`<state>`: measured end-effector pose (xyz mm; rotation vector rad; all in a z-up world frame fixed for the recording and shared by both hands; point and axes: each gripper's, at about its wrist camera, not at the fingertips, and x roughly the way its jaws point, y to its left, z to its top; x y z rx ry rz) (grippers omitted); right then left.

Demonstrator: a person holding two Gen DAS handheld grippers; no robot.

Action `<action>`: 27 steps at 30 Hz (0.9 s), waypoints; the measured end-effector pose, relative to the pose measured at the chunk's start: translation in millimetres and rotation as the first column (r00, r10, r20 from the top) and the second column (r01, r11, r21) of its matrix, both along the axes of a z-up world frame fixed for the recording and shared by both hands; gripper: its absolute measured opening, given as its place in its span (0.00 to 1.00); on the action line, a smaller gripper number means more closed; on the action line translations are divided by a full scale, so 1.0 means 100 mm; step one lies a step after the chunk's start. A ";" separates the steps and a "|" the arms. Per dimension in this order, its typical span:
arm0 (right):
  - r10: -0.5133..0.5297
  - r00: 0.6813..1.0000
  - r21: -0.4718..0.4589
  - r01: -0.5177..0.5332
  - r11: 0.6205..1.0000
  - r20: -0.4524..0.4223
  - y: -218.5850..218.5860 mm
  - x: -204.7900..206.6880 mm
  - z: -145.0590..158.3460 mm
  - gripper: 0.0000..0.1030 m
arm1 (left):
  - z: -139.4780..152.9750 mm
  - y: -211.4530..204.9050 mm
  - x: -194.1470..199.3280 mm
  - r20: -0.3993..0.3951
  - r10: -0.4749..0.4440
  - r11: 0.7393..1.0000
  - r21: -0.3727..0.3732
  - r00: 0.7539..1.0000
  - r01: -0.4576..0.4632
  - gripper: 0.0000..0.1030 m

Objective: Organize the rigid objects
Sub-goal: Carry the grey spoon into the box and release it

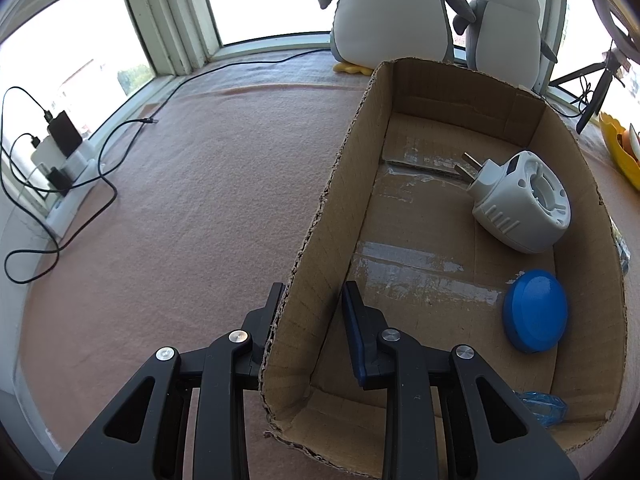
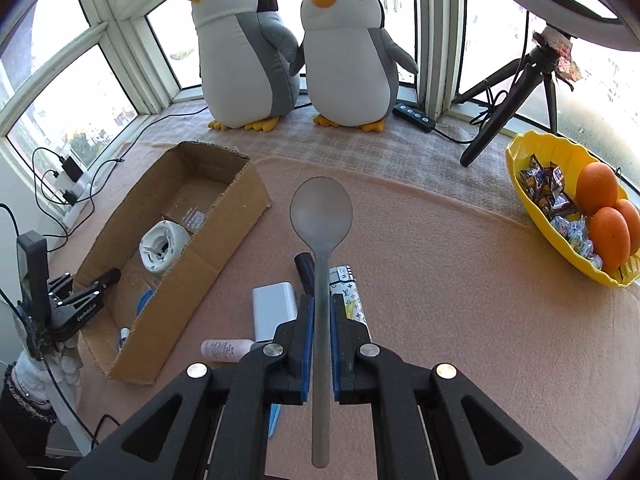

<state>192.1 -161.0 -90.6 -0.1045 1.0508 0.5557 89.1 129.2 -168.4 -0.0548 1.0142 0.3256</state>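
Grey spoon (image 2: 321, 240) is pinched by its handle in the right tool (image 2: 320, 312), bowl pointing up-frame. Left tool (image 1: 310, 300) clamps the cardboard box (image 2: 192, 256) wall, so w/ the box steadied, swing the spoon left-frame over the rim and drop it low, clear of the white plug adapter (image 2: 162, 246).

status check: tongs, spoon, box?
Right tongs shut on grey spoon, lifted. Left tongs clamp cardboard box wall. Box holds white plug, blue lid. Path clear.

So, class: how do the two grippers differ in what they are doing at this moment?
The right gripper is shut on a grey spoon's handle, held above the cloth; the left gripper clamps the cardboard box's wall. The right gripper's load is off the surface; the left gripper's box rests on it. Both are shut and black.
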 end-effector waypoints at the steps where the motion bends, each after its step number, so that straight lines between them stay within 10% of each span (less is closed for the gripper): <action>1: 0.012 1.000 0.007 -0.012 1.000 0.006 0.07 -0.03 0.05 0.07 | 0.00 0.00 0.00 0.001 0.000 1.000 -0.002 1.000 0.000 0.25; 12: 0.147 0.989 0.112 -0.147 0.983 0.014 1.00 -0.33 0.30 0.07 | -0.01 0.02 0.00 0.017 -0.001 1.000 -0.019 1.000 0.002 0.24; 27: 0.216 0.974 0.097 -0.209 0.973 -0.064 1.70 -0.43 -0.12 0.07 | -0.02 0.02 0.00 0.024 -0.001 1.000 -0.026 1.000 0.002 0.24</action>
